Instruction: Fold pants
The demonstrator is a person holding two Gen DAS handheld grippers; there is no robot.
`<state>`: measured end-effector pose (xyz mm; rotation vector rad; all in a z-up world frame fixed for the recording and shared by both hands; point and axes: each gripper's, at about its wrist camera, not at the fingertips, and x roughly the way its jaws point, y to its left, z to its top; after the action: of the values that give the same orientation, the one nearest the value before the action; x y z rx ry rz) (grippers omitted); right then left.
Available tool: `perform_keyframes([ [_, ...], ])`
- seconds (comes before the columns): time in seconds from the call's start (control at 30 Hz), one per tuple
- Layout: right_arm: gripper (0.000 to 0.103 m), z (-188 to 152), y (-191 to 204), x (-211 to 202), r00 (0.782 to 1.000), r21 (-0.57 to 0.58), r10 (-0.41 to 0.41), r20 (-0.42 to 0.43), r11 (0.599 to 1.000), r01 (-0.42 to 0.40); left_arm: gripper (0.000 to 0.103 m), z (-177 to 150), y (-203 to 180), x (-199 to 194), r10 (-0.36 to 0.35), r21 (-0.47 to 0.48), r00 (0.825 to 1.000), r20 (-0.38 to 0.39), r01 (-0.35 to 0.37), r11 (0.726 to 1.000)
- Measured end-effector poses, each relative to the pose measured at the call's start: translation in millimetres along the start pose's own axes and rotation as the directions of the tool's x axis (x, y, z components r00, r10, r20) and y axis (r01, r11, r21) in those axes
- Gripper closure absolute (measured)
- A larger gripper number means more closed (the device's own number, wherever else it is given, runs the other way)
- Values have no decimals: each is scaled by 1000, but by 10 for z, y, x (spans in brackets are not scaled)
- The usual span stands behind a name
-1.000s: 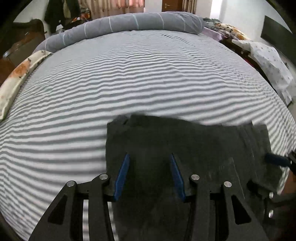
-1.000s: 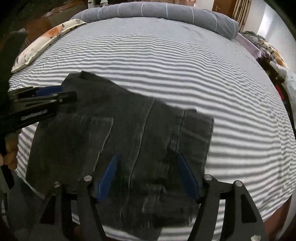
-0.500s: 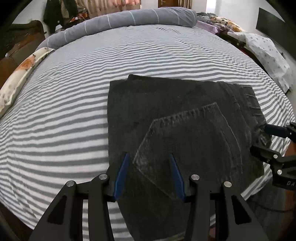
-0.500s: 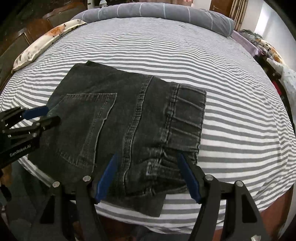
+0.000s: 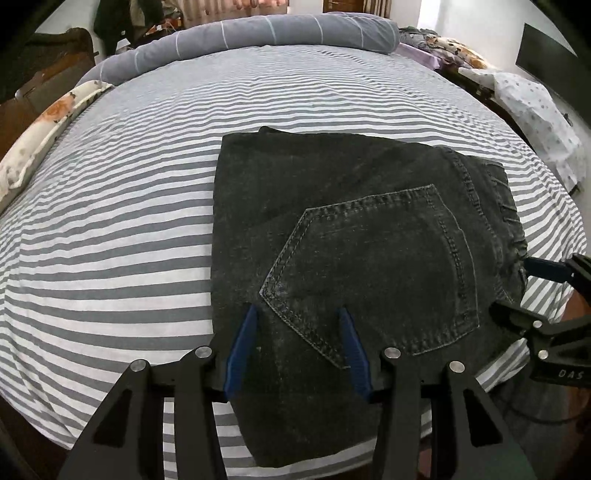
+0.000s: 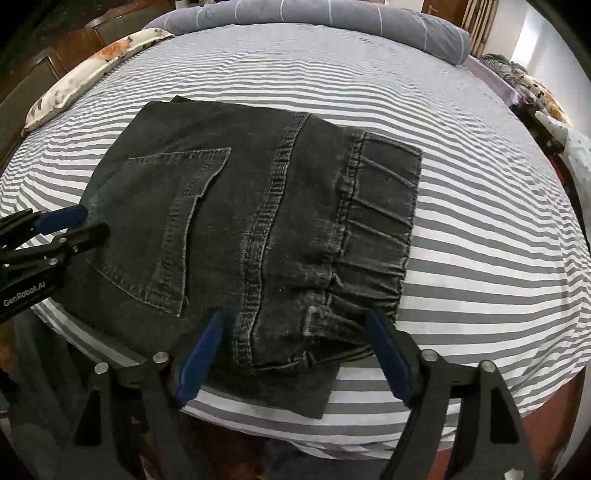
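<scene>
Room: bedroom, clothes piled at the far right.
Bed [image 5: 147,229]: striped sheet, grey bolster [image 5: 258,33] along the far edge.
Pants [image 5: 369,221]: folded, near edge, bottom layer overhanging.
Risk: the overhang could drag the stack off the bed.
Left hand-held gripper [image 5: 299,343]: opening, nothing clamped.
Right hand-held gripper [image 6: 295,354]: opening wide, waistband between the jaws, unpinched.

I'm seeing the bed [image 5: 147,221], in grey-and-white stripes, carrying folded black jeans [image 5: 369,229] at its near edge, a grey bolster [image 5: 258,33] lying along the far side, a floral pillow [image 5: 40,140] resting left.
</scene>
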<state>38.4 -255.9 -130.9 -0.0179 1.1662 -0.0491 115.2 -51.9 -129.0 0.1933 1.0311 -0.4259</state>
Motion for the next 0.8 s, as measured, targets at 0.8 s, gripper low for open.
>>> perform_keyframes([
  [0.8,18,462,-682,-95,919,216,394,14,896,-387,51,368,220,-155,-105,-65,994,-15,104,992],
])
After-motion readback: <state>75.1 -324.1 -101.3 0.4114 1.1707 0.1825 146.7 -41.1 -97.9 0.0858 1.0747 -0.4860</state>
